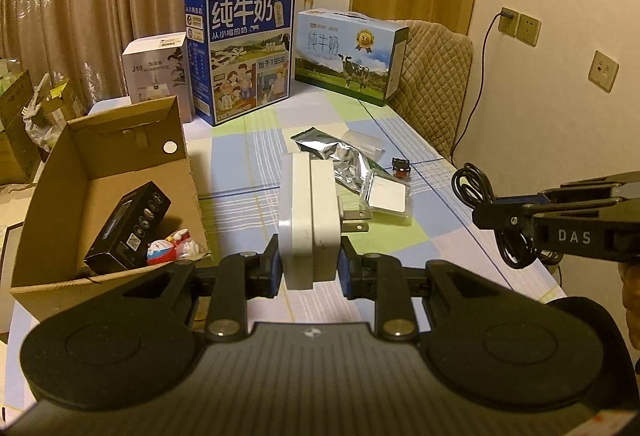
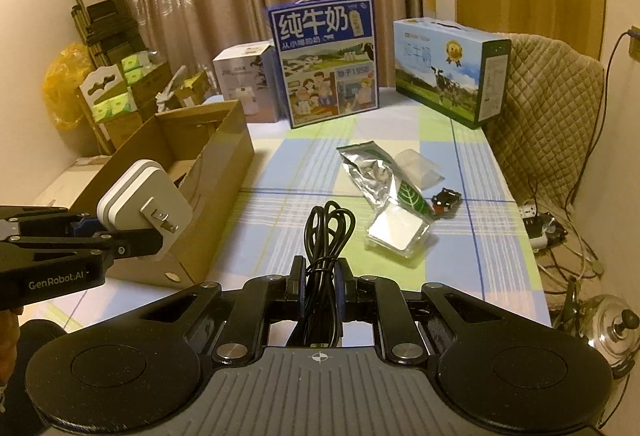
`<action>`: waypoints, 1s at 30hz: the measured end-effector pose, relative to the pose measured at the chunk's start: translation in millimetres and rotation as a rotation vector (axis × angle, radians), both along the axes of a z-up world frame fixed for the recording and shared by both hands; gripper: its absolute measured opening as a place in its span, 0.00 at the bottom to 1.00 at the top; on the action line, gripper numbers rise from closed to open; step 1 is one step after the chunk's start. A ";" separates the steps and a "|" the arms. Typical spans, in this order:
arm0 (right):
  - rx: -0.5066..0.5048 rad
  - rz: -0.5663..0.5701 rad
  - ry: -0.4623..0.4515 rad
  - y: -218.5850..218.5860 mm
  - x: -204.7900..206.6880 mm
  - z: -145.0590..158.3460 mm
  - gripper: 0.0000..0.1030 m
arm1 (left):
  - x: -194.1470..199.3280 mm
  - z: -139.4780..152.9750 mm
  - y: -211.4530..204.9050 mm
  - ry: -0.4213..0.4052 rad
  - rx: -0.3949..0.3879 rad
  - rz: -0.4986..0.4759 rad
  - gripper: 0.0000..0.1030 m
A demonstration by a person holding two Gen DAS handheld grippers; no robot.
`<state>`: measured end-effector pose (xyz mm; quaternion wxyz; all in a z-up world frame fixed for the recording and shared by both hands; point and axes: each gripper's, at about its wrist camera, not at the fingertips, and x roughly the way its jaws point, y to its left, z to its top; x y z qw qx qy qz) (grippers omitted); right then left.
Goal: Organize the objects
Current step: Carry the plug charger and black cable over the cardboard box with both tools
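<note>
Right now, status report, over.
Left tongs shut on white charger. Right tongs shut on black cable. Cardboard box open, nothing blocking.

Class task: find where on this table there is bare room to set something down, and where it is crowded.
Bare tablecloth lies between the cardboard box and the foil pouch, and behind the pouch up to the milk cartons. It is crowded where the pouch, the clear packet and the small black toy cluster.
</note>
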<state>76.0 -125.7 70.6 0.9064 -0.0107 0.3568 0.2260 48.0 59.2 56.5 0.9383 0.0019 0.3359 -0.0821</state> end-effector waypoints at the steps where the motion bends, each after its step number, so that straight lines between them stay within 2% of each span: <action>1: -0.001 0.002 0.000 1.2 0.0 0.2 0.10 | -0.5 0.7 1.0 0.000 0.000 0.001 0.22; 12: 0.001 0.062 -0.004 31.2 2.8 3.7 0.10 | -4.9 9.7 21.5 -0.004 -0.020 0.031 0.22; 30: 0.018 0.237 -0.032 137.3 20.0 21.9 0.10 | -12.5 36.4 120.1 -0.022 0.015 0.190 0.22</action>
